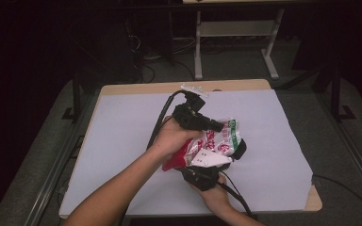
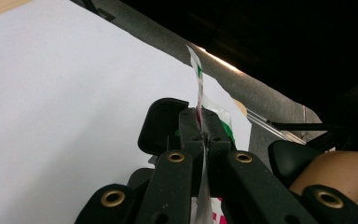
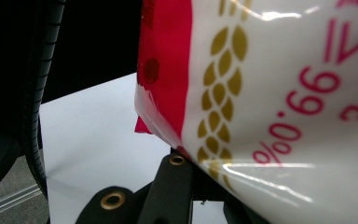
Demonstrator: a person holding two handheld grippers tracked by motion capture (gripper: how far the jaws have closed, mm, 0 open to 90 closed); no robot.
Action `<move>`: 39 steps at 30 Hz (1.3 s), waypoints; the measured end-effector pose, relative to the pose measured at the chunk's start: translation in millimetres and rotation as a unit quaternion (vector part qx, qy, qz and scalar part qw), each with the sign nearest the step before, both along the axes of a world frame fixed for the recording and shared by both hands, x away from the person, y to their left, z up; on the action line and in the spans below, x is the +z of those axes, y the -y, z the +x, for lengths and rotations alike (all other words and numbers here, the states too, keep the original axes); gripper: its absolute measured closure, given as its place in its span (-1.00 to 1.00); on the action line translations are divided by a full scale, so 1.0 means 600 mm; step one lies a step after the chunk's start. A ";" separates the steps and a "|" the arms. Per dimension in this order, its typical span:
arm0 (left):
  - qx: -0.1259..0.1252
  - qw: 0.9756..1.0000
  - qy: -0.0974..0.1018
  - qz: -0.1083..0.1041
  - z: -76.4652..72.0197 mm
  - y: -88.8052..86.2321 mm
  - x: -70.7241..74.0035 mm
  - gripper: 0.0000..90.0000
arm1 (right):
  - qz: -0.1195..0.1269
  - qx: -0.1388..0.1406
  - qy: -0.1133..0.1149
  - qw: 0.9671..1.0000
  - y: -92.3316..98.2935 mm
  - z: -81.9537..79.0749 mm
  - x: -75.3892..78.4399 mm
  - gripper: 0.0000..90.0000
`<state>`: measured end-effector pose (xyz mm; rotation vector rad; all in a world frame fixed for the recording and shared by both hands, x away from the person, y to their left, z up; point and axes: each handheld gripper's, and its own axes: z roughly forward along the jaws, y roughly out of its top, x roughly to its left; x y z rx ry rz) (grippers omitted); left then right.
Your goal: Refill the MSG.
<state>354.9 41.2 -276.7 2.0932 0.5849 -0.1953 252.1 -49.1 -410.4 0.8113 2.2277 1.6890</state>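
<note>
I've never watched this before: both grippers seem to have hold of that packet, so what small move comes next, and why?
Probably ease the grippers apart to tear the packet open: the left gripper pinches its thin edge and the right gripper grips it from below, above the table.

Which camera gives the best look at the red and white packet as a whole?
The high view: it shows the whole packet held above the white table between both tools. The left gripper view sees only its thin sealed edge pinched edge-on. The right gripper view shows a close-up of its print, not its outline.
</note>
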 end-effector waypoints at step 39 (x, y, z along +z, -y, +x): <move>0.002 1.000 -0.004 0.016 0.004 0.009 -0.001 1.00 | 0.009 0.003 0.000 1.000 0.001 0.000 0.000 1.00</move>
